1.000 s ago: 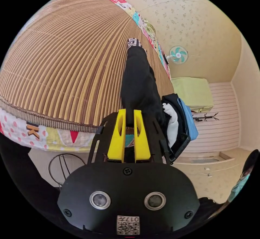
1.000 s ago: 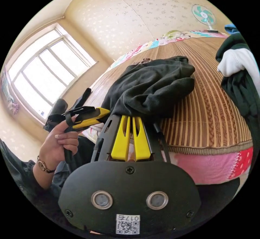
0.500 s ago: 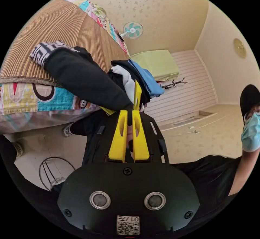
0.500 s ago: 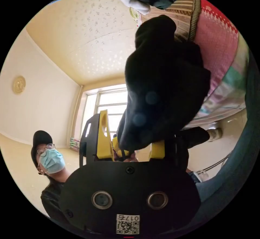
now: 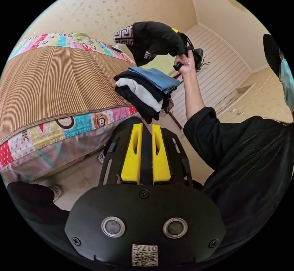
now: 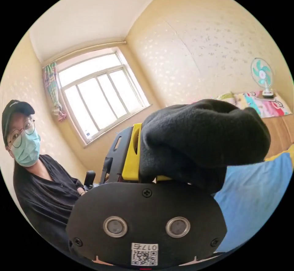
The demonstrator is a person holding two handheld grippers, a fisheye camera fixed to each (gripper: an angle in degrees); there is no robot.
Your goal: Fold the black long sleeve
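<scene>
The folded black fleece long sleeve (image 6: 202,136), with its patterned cuff, hangs in the upper middle of the left gripper view, clamped in the right gripper (image 5: 180,42), just above the stack of folded clothes (image 5: 147,91) on the striped bamboo bed mat (image 5: 55,81). Released off-centre, it could unroll or topple the stack. The left gripper (image 5: 146,130) is empty, jaws nearly together.
</scene>
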